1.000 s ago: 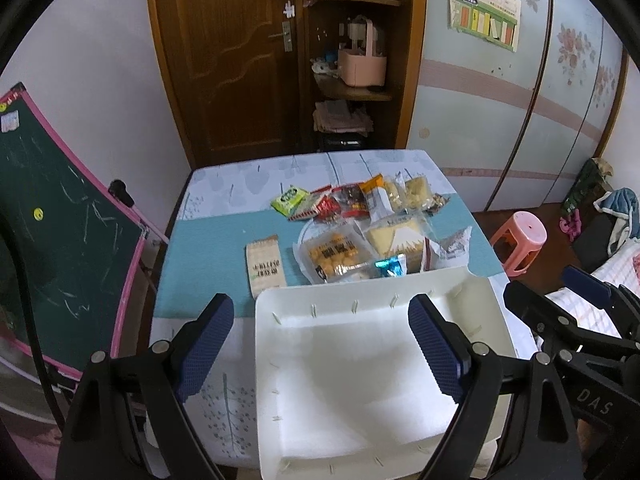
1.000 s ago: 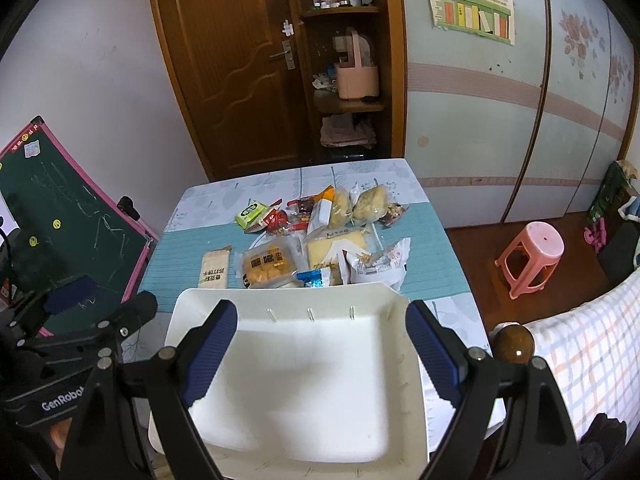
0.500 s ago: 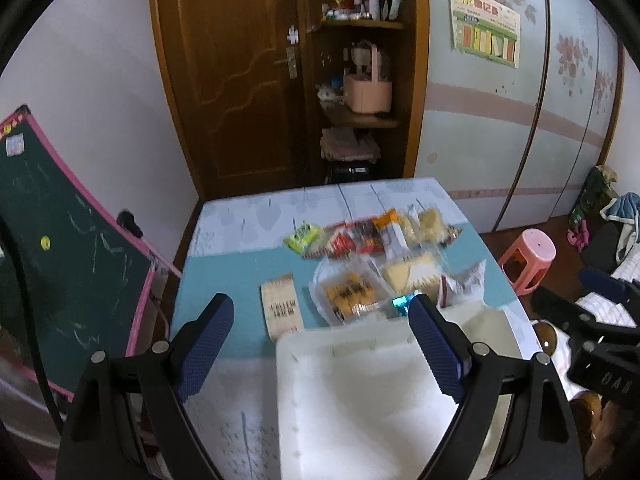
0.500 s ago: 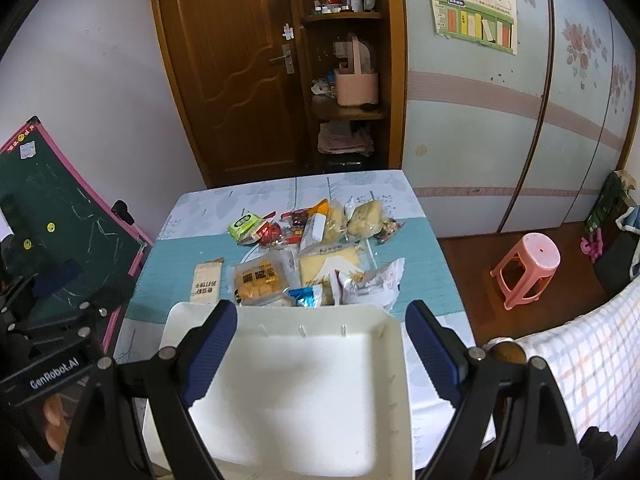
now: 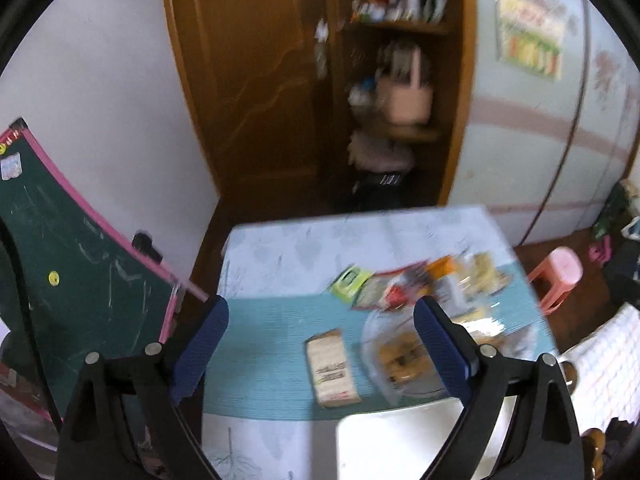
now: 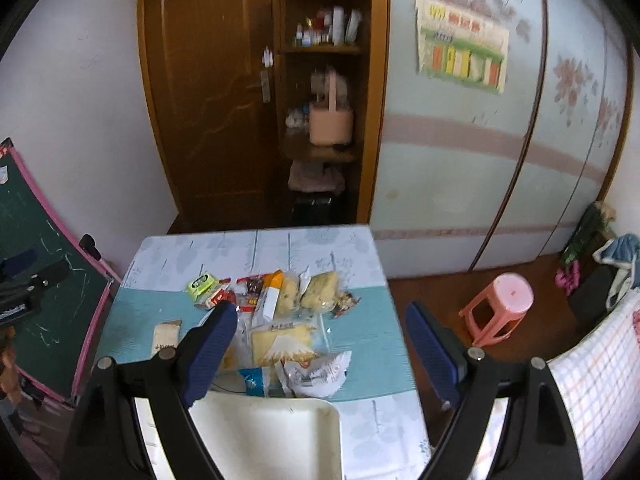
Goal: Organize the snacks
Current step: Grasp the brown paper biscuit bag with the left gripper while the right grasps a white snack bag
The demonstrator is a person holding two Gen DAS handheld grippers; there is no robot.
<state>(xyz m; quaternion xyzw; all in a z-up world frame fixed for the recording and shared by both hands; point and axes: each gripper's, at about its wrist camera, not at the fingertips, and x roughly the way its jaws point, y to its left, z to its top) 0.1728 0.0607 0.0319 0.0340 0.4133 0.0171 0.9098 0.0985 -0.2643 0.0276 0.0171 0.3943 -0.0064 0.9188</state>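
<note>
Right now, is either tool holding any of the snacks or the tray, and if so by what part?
Nothing is held. The left tool and the right tool are both open and empty, above the snacks and the white tray.

My left gripper [image 5: 320, 344] points downward, its jaws wide apart and just opened further, nothing between the pads. My right gripper [image 6: 320, 350] tilts down likewise, spread wide and gripping nothing.

In front of me, the packaged snacks [image 6: 280, 320] lie piled on the table's teal cloth; the empty white tray [image 6: 276, 436] sits nearer, just beside them.
</note>
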